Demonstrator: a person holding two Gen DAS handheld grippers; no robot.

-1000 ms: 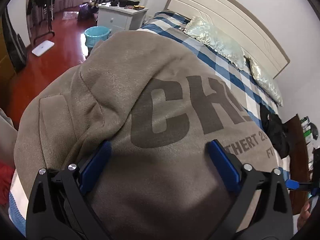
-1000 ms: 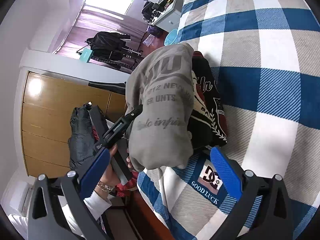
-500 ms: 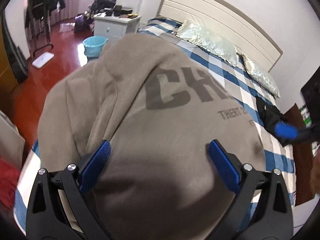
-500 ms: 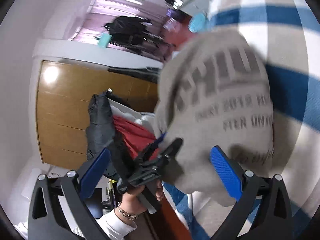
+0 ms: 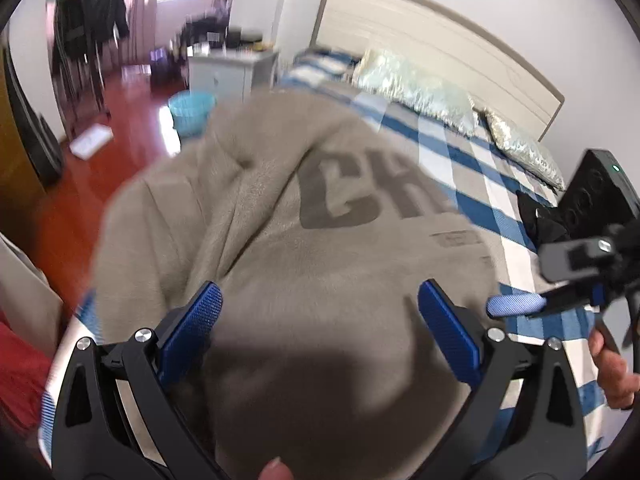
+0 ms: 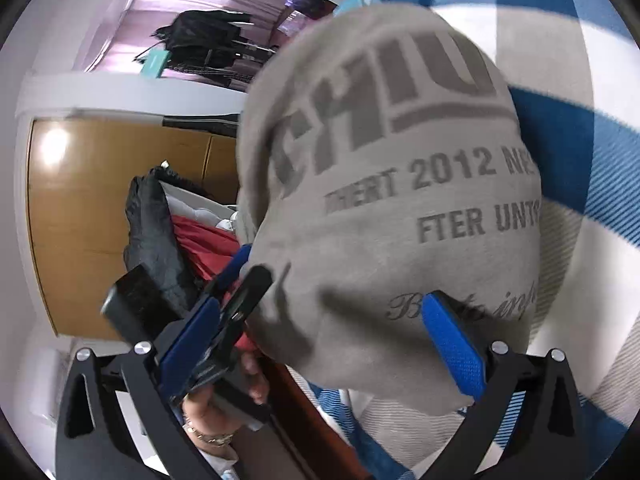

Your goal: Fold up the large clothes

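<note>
The hoodie (image 6: 400, 200) lies bunched on the bed (image 6: 568, 240) between both spread grippers, left (image 5: 320, 320) and right (image 6: 324, 332). Its print reads "2012" and "FTER UN".

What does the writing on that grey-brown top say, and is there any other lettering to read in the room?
All on the sweatshirt:
"CHIU": big letters, cut off by the fold.
"2012": the words either side are blurred.
"FTER UNT": cut off at both ends.
Cursive line beside the right gripper: unreadable.
No other lettering is readable.
</note>
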